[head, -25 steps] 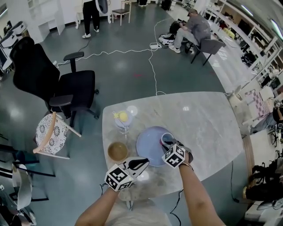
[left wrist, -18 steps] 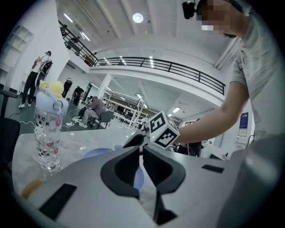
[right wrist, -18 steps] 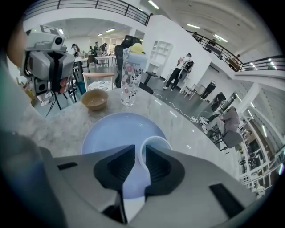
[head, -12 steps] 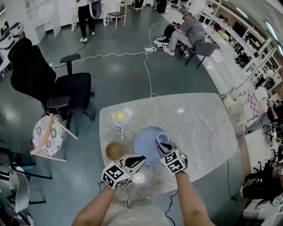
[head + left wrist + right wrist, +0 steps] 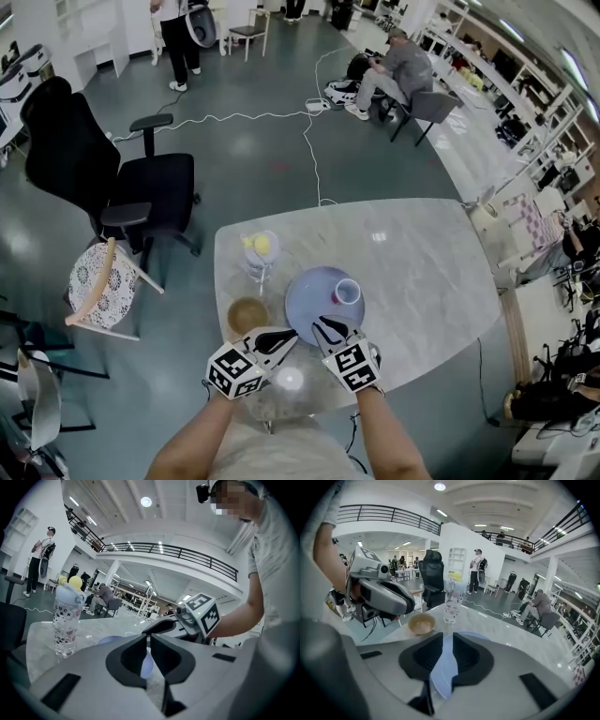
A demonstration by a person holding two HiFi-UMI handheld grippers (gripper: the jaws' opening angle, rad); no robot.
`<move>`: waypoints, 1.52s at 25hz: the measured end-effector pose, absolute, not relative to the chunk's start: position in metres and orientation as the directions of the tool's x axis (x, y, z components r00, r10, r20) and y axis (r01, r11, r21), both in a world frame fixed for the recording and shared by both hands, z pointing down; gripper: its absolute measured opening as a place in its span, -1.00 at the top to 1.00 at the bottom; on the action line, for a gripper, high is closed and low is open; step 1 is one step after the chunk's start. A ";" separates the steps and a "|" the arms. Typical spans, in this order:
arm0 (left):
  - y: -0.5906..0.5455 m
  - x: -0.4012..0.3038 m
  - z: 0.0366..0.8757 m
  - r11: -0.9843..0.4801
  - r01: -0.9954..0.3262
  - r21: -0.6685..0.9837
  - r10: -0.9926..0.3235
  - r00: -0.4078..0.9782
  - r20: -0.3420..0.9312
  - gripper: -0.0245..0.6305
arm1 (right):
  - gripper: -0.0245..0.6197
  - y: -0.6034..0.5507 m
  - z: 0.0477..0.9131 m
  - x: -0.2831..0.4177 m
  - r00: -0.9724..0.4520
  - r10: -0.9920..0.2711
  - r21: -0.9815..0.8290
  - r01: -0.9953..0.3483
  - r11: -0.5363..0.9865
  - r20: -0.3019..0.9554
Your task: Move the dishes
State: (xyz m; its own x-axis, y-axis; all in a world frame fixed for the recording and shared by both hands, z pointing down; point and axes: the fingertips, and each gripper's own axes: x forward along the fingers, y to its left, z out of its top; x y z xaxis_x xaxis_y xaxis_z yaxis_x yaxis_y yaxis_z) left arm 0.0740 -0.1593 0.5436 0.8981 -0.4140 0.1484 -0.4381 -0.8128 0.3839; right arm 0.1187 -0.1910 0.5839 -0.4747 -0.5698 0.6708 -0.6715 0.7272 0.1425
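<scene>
**Cup on plate; both grippers empty at the plate's near rim**

Head view. The marble table carries a pale blue plate, with a cup upright on its right part. A brown bowl sits just left of the plate, and a clear bottle with a yellow top stands behind the bowl. The left gripper lies between bowl and plate and points at the plate's near-left rim. The right gripper sits over the near rim, apart from the cup.

Left gripper view. The jaws are pressed almost together with nothing between them. The plate shows only through the slit. The bottle stands to the left, and the right gripper is close ahead.

Right gripper view. The jaws stand a narrow gap apart, released, gripping nothing. The plate lies below them. The bowl and bottle stand beyond.

Assessment. The step in hand is judged to be the approach to the loaded plate. The next move likely calls for wider jaws, a hold on the rim from both sides and a level lift, since the loose cup could slide.

Count: one plate, one cup, one bowl, one bottle, two grippers
</scene>
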 end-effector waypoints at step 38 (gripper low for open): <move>-0.149 -0.084 0.586 -0.743 -0.546 0.386 -0.481 0.838 0.258 0.86 | 0.66 -0.148 0.716 -0.039 -0.284 -0.281 0.302 0.033 0.953 0.917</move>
